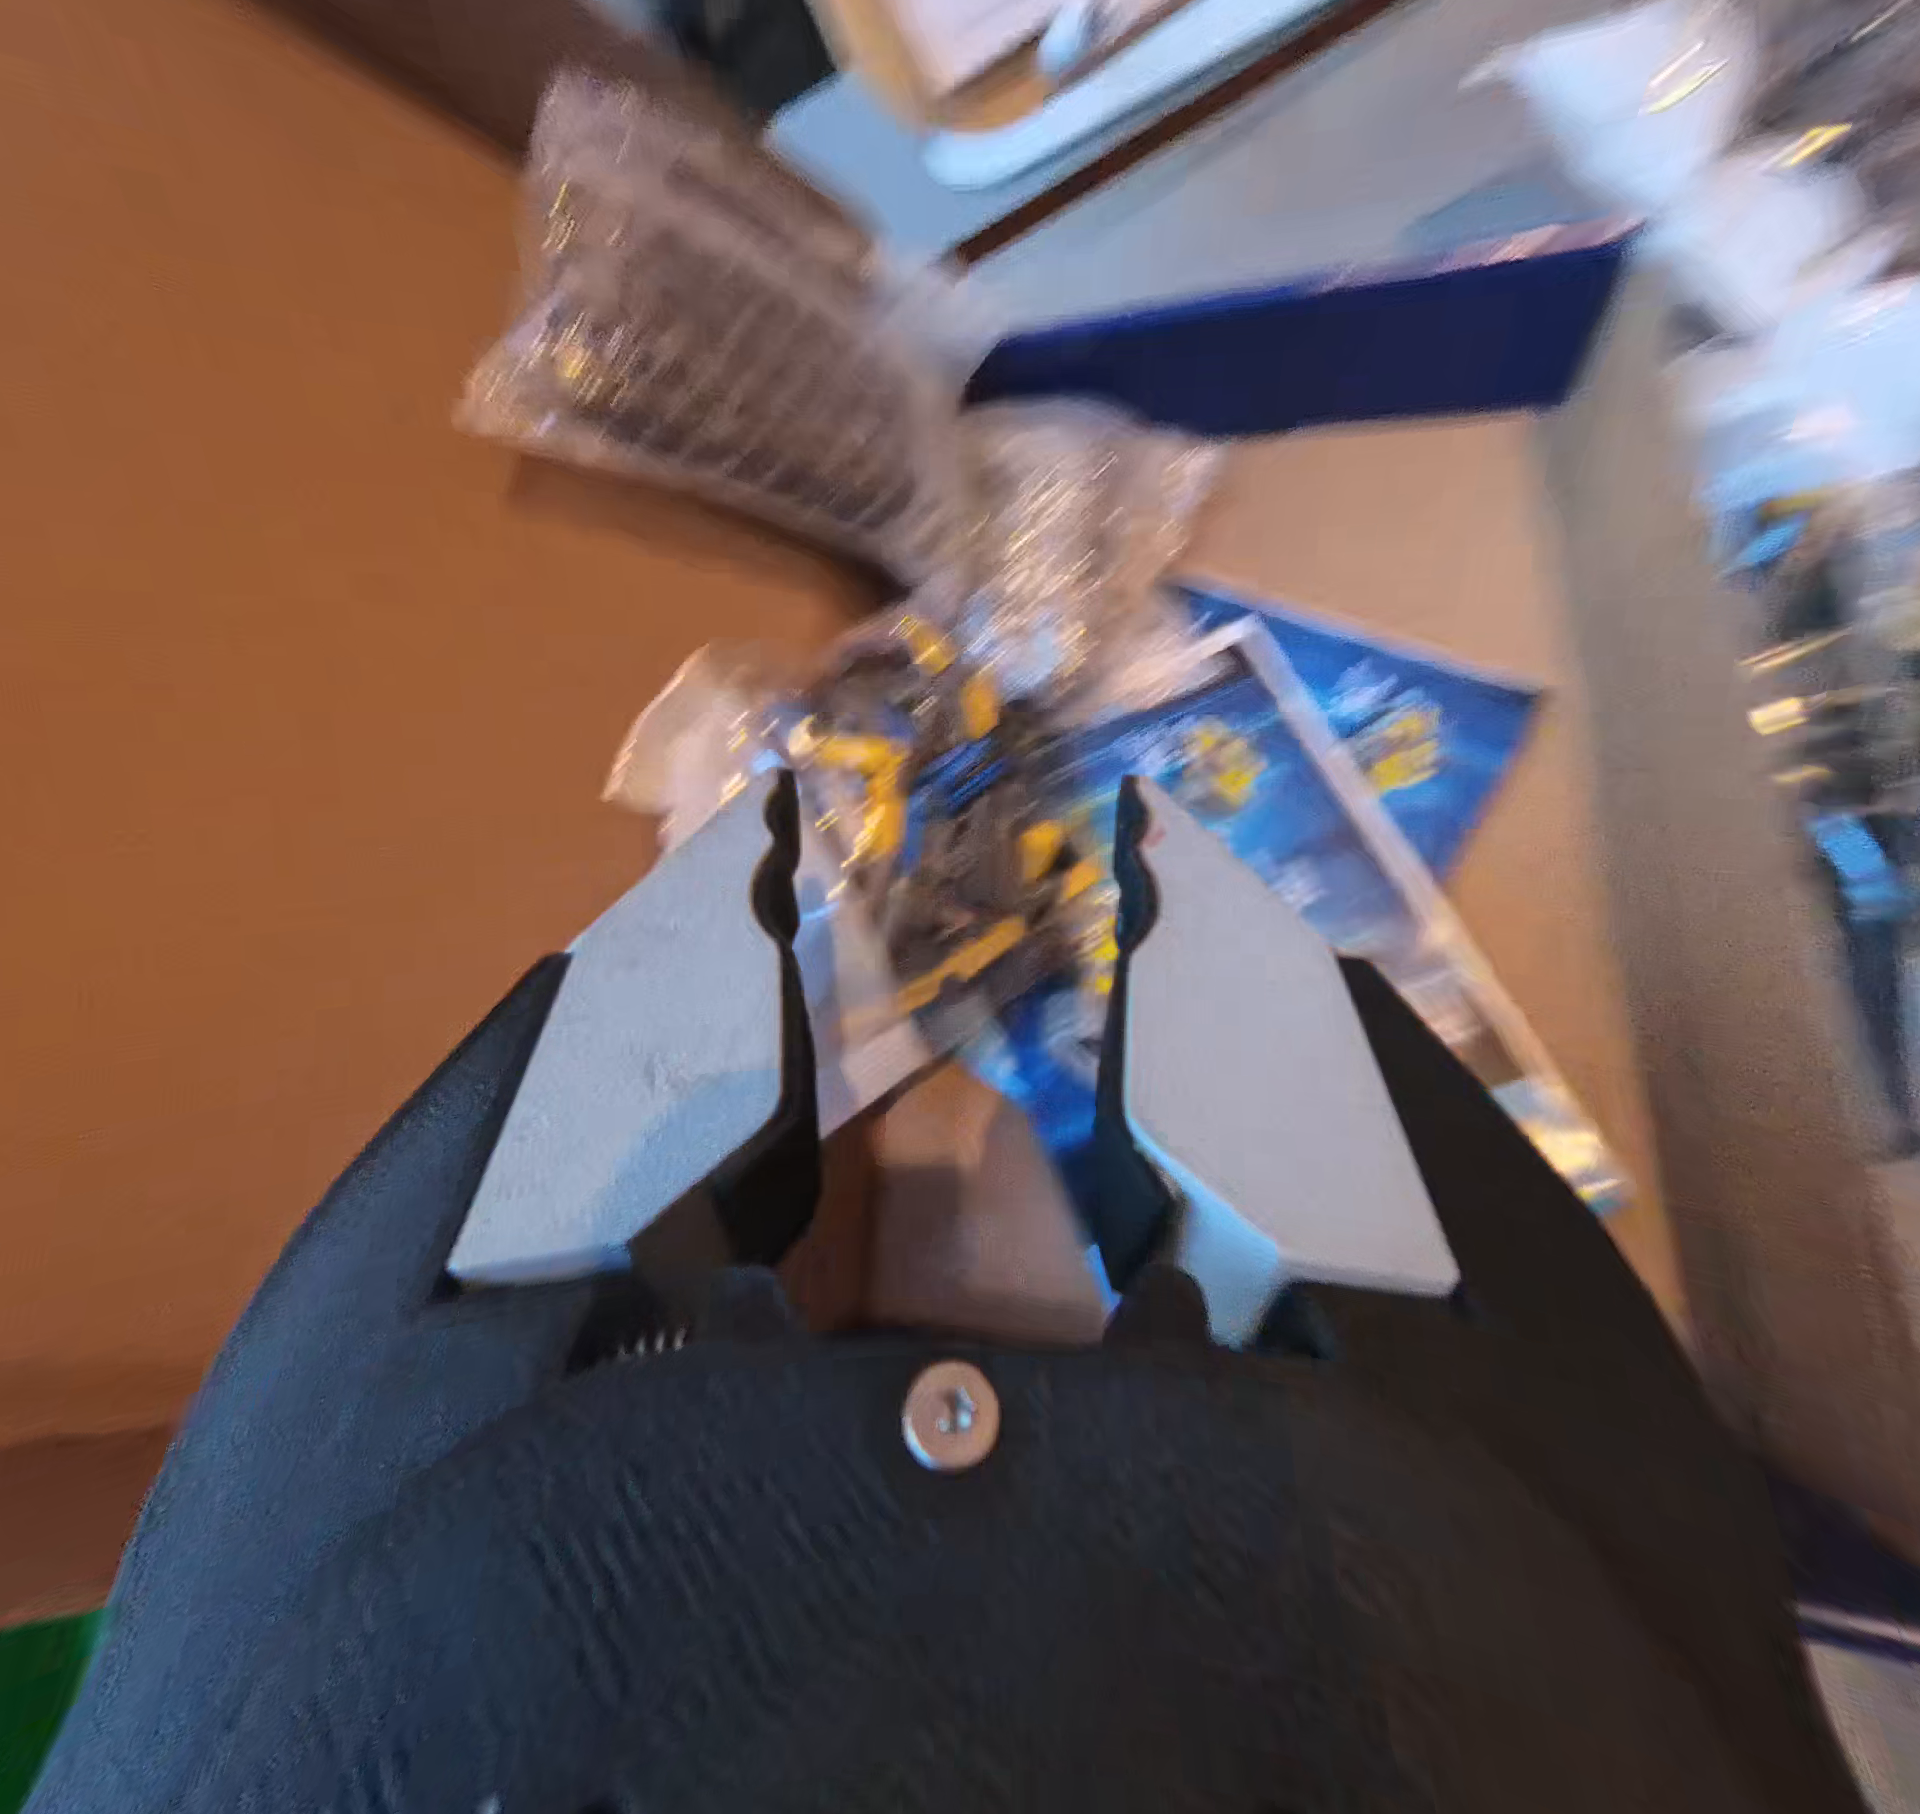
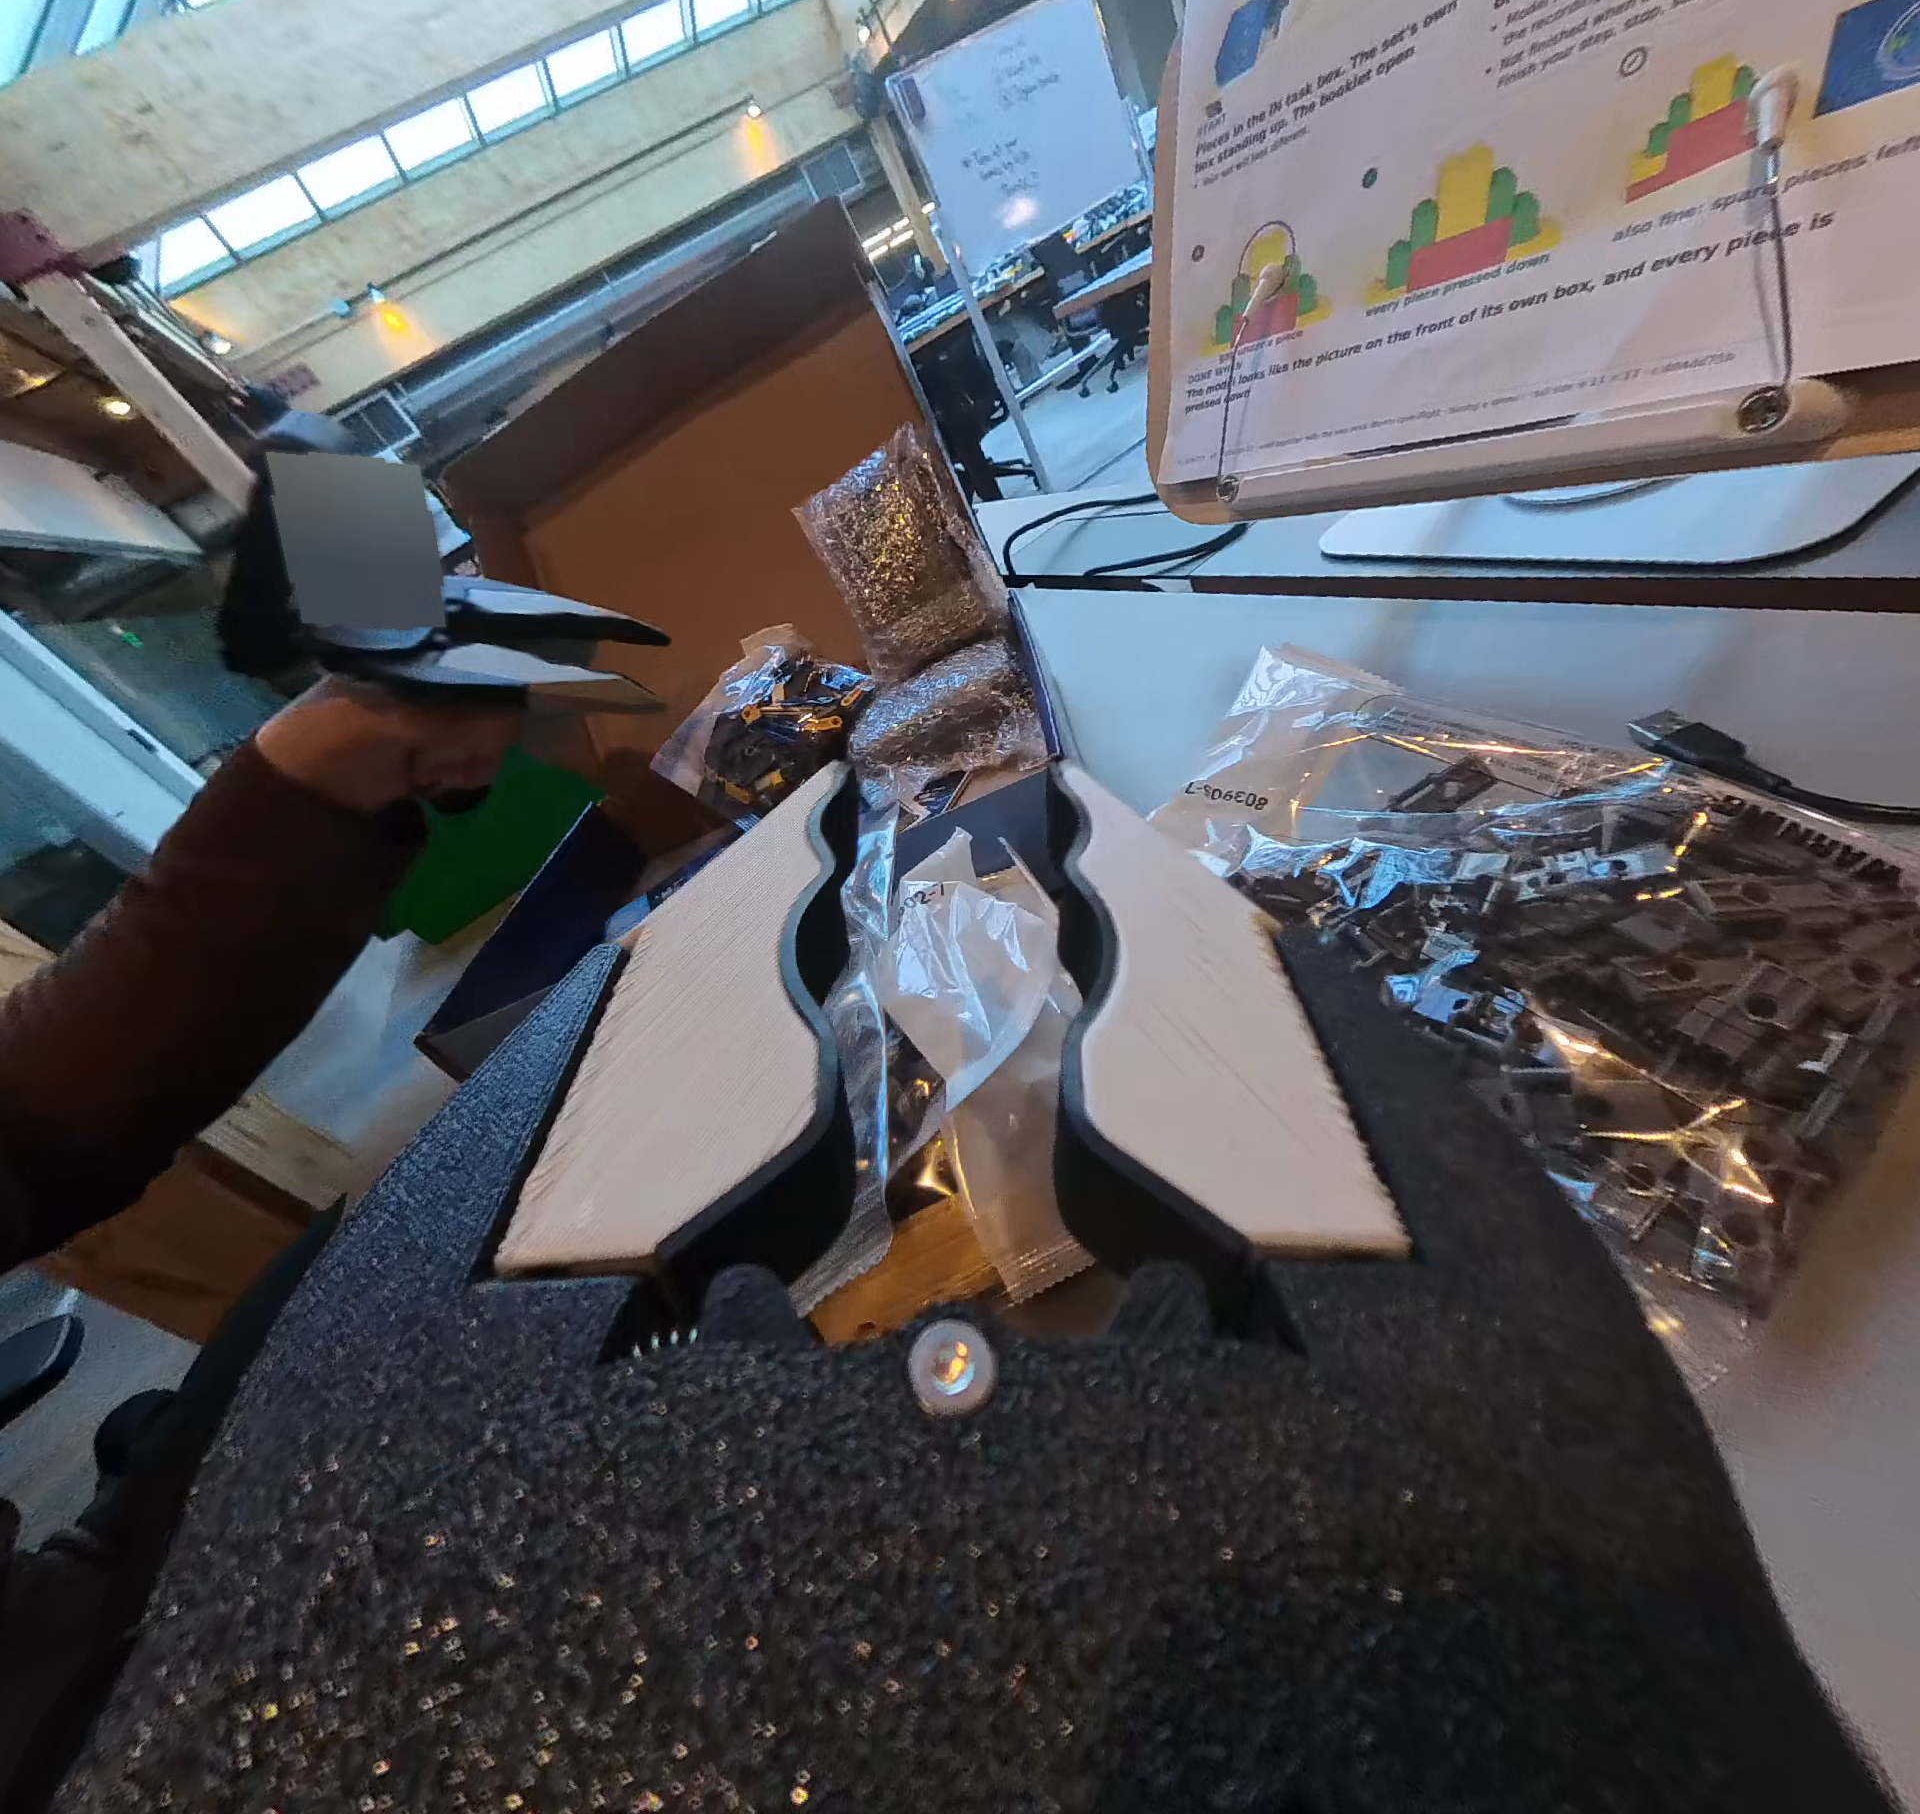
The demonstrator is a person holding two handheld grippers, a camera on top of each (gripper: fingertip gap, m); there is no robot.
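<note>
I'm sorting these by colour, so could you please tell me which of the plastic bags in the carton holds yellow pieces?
The small bag lowest in the cardboard carton, nearest the left tool, holds yellow and dark pieces; the two bags stacked behind it look uniformly dark.

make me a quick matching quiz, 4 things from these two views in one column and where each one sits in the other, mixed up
Things
1. bag of black and yellow pieces
2. bag of dark grey pieces
3. instruction sheet
4. left gripper

Places
A. clipped on a stand, upper right in the right wrist view
B. flat on the white table, right of the right gripper
C. held in the air at the left, jaws open
D. inside the cardboard box, beside two bags of small pieces

Pairs: 1-D, 2-B, 3-A, 4-C
</note>
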